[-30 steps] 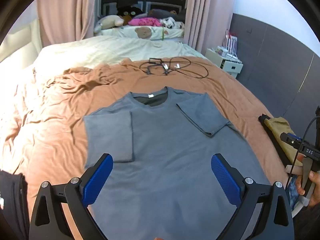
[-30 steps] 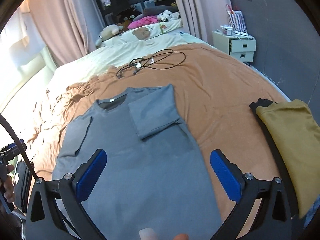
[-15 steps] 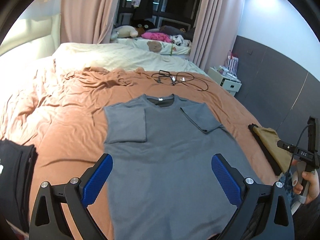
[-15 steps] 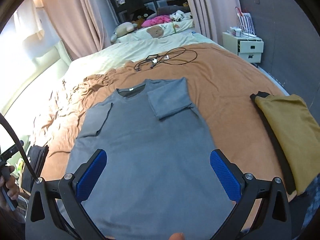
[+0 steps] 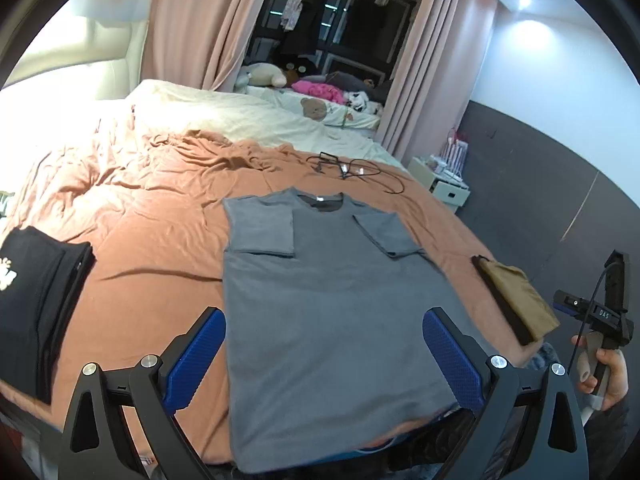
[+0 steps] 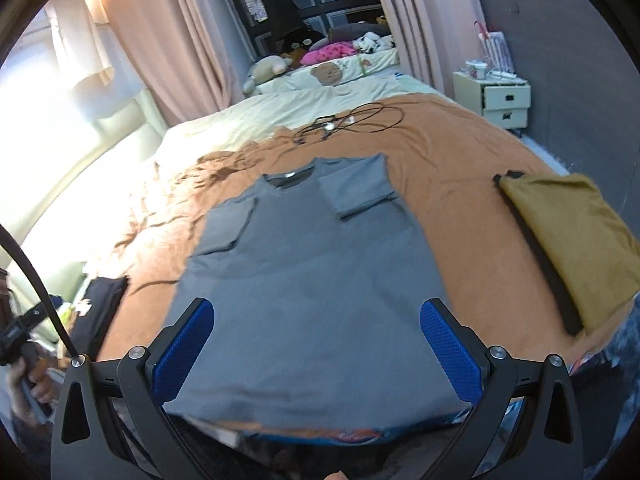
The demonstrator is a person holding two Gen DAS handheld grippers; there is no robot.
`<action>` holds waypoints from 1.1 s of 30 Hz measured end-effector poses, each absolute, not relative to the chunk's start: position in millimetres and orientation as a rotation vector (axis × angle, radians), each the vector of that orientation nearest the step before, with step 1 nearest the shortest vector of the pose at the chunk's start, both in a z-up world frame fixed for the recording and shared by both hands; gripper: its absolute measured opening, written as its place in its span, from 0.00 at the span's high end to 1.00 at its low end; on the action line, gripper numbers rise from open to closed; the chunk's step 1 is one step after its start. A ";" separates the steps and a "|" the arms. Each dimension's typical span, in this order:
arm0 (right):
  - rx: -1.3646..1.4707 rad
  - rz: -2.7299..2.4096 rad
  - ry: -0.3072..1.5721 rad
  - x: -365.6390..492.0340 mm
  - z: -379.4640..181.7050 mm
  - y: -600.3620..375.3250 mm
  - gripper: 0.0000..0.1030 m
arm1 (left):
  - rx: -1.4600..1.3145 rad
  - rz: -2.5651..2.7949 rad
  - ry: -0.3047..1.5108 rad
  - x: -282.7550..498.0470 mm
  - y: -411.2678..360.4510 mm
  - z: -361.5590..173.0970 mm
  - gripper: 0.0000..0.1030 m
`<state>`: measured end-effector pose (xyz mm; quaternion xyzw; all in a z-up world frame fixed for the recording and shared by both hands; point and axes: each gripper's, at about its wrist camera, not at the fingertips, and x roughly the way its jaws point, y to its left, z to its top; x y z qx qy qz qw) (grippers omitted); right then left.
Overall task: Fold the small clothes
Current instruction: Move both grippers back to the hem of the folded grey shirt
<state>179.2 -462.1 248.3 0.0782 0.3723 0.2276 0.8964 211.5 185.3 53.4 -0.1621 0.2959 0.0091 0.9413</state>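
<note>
A grey t-shirt [image 5: 332,312] [image 6: 312,292] lies flat on the brown bedspread [image 5: 152,248], collar away from me, both sleeves folded inward onto the chest. Its hem hangs at the bed's near edge. My left gripper [image 5: 324,364] hovers open above the hem, blue pads wide apart, holding nothing. My right gripper [image 6: 316,348] is likewise open above the hem with nothing between its fingers. In the left wrist view, a hand [image 5: 604,372] holds the right gripper's handle at the far right.
A folded mustard garment [image 6: 568,240] [image 5: 516,300] on a black one lies right of the shirt. A folded black garment [image 5: 36,300] [image 6: 96,308] sits at the left. Black cables [image 5: 352,170] lie beyond the collar. A white nightstand [image 6: 496,100] stands at the far right.
Both grippers have pulled back and up from over the shirt toward the bed's near edge; the whole shirt and its hem now show. Both stay open.
</note>
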 end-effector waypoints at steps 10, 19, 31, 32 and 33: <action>0.225 0.500 0.715 140.3 249.7 -510.4 0.00 | -0.390 0.031 0.613 163.7 192.4 38.5 0.15; 0.242 0.479 0.686 108.2 212.9 -541.0 0.05 | -0.436 0.050 0.629 127.6 197.5 -1.2 0.26; 0.268 0.429 0.697 105.4 171.0 -565.4 0.06 | -0.566 0.086 0.690 116.7 224.7 -73.8 0.44; 0.277 0.426 0.703 107.8 166.7 -567.8 0.06 | -0.571 0.090 0.696 118.0 226.6 -78.8 0.44; 0.290 0.414 0.717 112.1 159.1 -570.3 0.06 | -0.576 0.092 0.700 119.1 228.0 -84.0 0.45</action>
